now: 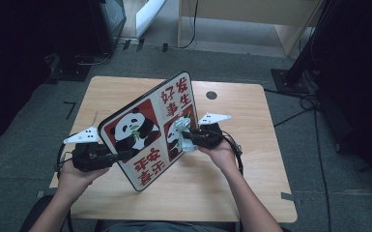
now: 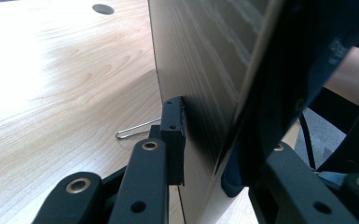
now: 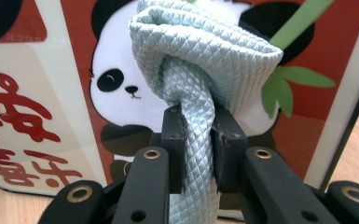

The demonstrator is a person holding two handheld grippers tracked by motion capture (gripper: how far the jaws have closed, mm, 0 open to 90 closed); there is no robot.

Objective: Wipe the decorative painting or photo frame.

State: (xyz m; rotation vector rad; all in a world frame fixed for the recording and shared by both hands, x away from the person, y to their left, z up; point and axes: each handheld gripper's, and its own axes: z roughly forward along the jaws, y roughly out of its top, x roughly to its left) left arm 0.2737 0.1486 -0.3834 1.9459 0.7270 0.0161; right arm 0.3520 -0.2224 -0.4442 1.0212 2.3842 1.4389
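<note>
Panda board [image 1: 147, 130]: decorated panel, held tilted on edge above the wooden bench [image 1: 251, 159]. Left gripper [image 1: 121, 155] clamped on its lower-left edge. Right gripper [image 1: 187, 137] clamped on a folded pale-blue quilted cloth [image 3: 200, 60], pressed against the board's printed face.

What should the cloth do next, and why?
Probably rub the cloth across the panda board. The right gripper pinches the bunched cloth right at the picture, and the left gripper clamps the board's edge, holding it tilted up.
</note>
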